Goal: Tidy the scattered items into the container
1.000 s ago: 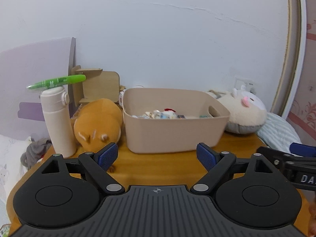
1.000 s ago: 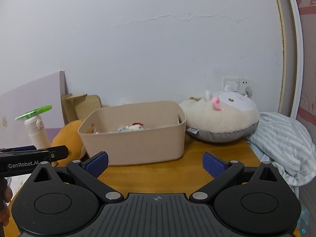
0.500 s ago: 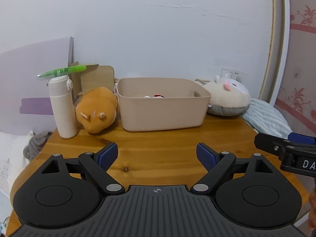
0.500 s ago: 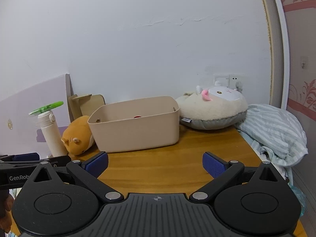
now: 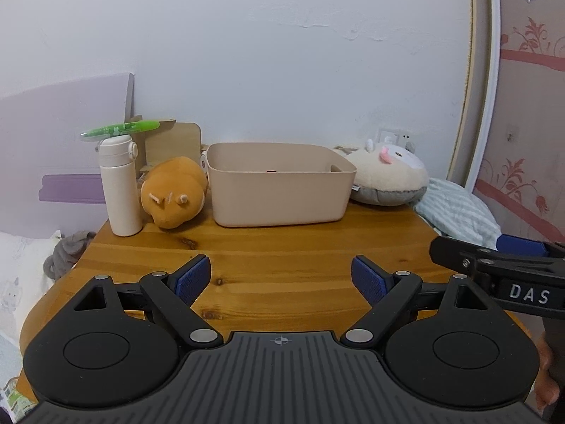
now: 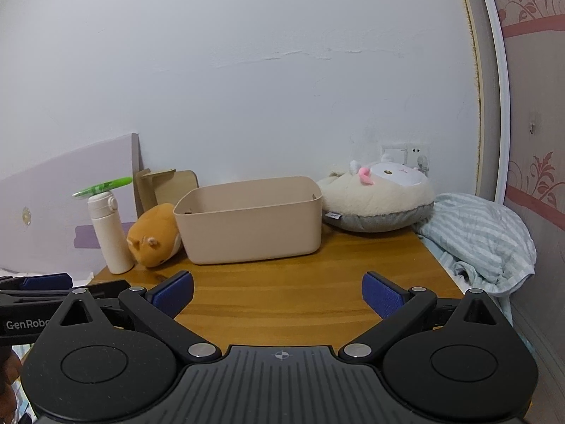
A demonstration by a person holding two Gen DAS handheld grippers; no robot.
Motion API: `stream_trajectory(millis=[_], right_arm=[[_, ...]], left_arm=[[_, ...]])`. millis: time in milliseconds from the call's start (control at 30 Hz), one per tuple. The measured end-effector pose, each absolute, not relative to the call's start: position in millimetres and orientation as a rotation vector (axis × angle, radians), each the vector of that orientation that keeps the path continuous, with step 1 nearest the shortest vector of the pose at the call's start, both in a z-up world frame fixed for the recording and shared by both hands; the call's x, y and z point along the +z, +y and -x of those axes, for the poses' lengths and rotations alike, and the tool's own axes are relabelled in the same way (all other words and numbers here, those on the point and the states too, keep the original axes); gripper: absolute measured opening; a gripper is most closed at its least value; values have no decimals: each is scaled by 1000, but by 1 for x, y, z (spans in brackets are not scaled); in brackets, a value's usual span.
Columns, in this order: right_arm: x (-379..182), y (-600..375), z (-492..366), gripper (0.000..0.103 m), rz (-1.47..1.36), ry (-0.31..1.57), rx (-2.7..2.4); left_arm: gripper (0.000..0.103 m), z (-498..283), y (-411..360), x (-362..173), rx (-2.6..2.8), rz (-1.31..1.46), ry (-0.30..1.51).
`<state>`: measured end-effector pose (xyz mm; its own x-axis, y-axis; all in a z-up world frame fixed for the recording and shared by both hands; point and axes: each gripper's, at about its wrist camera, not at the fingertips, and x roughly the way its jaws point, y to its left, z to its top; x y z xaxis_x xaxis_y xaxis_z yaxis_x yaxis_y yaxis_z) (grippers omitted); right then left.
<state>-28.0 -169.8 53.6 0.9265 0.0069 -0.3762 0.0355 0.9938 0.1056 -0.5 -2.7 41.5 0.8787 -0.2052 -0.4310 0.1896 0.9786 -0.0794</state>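
Both grippers have drawn back from the far end of the table since a second ago, so the beige plastic container (image 5: 279, 185) now sits well away and its contents are almost hidden behind its rim, with only a speck of red showing inside.

Nearest the camera, the left gripper (image 5: 281, 279) hangs over the bare front part of the round-cornered wooden table (image 5: 282, 247), its blue-padded jaws spread wide with nothing between them. The right gripper (image 6: 278, 295) is likewise released, jaws wide and empty above the wood. Each gripper shows at the edge of the other's view, side by side.

Farther back, at the table's far edge, the container stands upright. Just left of it and touching its wall lies an orange plush hamster (image 5: 173, 192). Left of that stands a cream cylindrical flask (image 5: 119, 185), upright, with a green pen (image 5: 120, 130) lying across its lid. To the right of the container rests a cream and grey plush cushion with a pink-eared animal face (image 6: 379, 199), and beside that, off the table's right edge, a crumpled blue-and-white striped cloth (image 6: 483, 236).

Behind the hamster a thin wooden stand (image 5: 173, 141) leans by the white wall, next to a pale lilac board (image 5: 63, 141).
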Motion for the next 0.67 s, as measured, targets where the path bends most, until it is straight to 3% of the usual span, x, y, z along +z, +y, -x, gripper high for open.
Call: stream_trajectory(millis=[667], right_arm=[[53,-171,39,103,-127,379,-26]], left_arm=[[88,12,-3,49,-208,39,440]])
